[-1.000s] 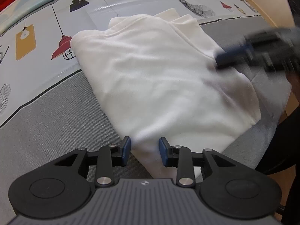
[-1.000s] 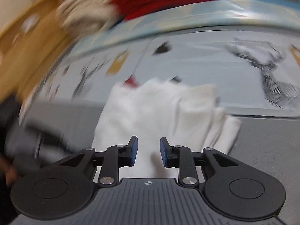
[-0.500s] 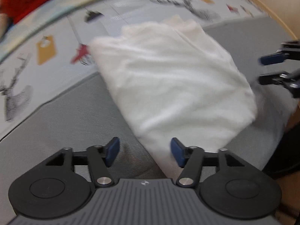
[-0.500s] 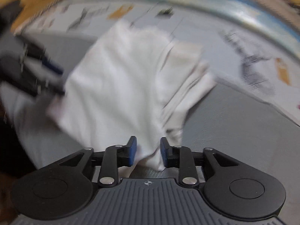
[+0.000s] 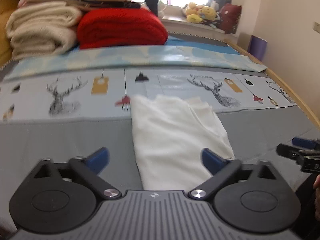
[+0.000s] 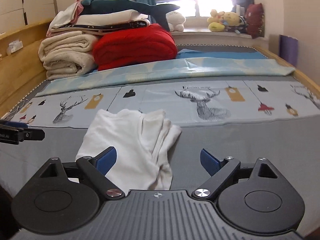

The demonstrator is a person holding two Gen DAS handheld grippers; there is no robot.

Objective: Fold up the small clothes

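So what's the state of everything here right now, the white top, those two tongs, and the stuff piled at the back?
White top: folded, lying flat on the bed, held by nothing.
Left tongs: open, empty, above the top's near edge.
Right tongs: open, empty, above the top's near edge.
Red blanket: folded, on the bed at the back.
Cream blanket: folded, beside the red one, with more folded linen stacked on it.

Bed [image 6: 250, 140] carries white garment [image 6: 128, 140], folded blankets [image 6: 132, 48].

White folded garment [image 6: 128, 140] on grey bed sheet [image 6: 240, 140]; pale blue cloth [image 6: 170, 102] printed with grey deer, ochre tags, red lamps; red blanket [image 6: 134, 46]; cream blanket [image 6: 66, 58]; grippers black with blue fingertips [image 6: 106, 159].
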